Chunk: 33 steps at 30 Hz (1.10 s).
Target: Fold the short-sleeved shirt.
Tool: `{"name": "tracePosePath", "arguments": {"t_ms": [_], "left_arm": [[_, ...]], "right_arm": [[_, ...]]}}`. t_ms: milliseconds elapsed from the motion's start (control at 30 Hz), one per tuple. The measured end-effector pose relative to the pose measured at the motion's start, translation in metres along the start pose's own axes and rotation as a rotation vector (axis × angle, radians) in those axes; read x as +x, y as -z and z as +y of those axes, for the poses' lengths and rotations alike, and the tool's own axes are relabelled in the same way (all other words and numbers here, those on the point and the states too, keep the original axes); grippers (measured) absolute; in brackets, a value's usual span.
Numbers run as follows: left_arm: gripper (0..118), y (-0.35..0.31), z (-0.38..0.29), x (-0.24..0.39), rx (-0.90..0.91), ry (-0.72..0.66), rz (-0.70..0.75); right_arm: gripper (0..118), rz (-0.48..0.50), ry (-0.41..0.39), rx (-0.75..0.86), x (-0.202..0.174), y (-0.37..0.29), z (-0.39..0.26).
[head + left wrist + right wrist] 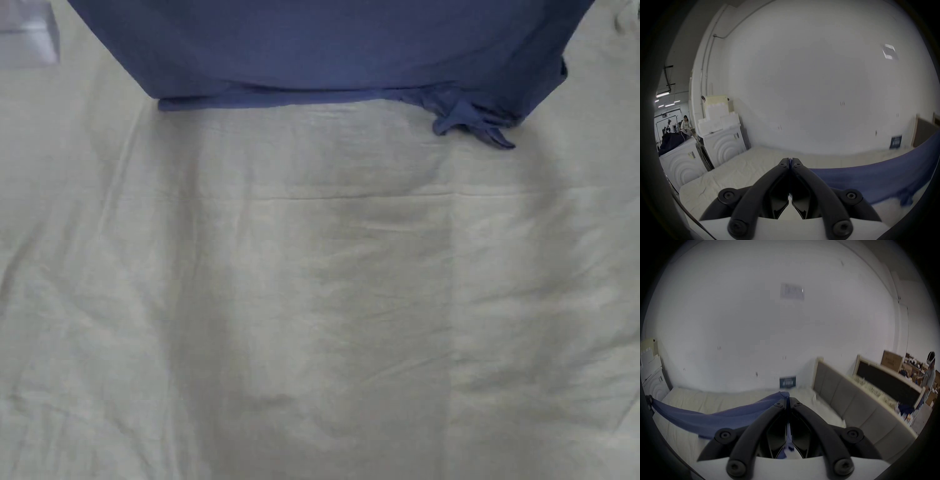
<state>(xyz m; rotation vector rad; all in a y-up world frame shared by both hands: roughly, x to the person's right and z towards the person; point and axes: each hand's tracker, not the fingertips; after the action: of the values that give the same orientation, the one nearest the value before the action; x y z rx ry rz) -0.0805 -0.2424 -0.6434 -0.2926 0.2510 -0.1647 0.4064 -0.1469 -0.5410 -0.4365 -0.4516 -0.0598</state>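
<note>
The left gripper is held level above the bed, aimed at the white wall, its jaws closed together on a thin blue edge of the shirt. The right gripper has the same level pose, jaws pressed together on another bunched edge of the shirt. In the right gripper view the cloth sags in a long band from that gripper out to the left, where its far end meets a dark shape at the picture's edge.

The shirt hangs stretched between the two grippers, its long axis running side to side across the bed. In the head view its lower hem lies almost straight across the top of the picture, with a small crumpled tail at the lower right corner, over the pale wrinkled sheet.

To the left of the bed stand white appliances with stacked foam blocks on top, and a person sits far off behind them. To the right is a grey padded headboard, a second, dark panel behind it, and cardboard boxes with another person beyond. A small dark sign leans at the foot of the wall.
</note>
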Motion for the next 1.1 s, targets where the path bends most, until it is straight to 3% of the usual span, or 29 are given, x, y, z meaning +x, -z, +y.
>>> {"name": "tracePosePath", "arguments": {"t_ms": [300, 533, 733, 833, 1100], "left_arm": [[0, -0.005, -0.153, 0.001, -0.297, -0.008, -0.076], [0, -0.059, -0.231, -0.032, -0.409, -0.025, -0.136], [0, -0.120, -0.261, -0.075, -0.410, -0.126, -0.185], [0, -0.151, -0.271, -0.095, -0.398, -0.195, -0.191], [0, -0.225, -0.304, -0.130, -0.392, -0.214, -0.217]], "right_arm": [[1, -0.012, -0.009, -0.324, 0.019, 0.042, -0.178], [1, 0.002, -0.010, -0.513, 0.046, 0.014, -0.297], [1, 0.062, -0.062, -0.528, 0.066, -0.044, -0.341], [1, 0.081, -0.030, -0.511, 0.081, -0.073, -0.353], [1, 0.107, 0.042, -0.492, 0.122, -0.141, -0.381]]}}
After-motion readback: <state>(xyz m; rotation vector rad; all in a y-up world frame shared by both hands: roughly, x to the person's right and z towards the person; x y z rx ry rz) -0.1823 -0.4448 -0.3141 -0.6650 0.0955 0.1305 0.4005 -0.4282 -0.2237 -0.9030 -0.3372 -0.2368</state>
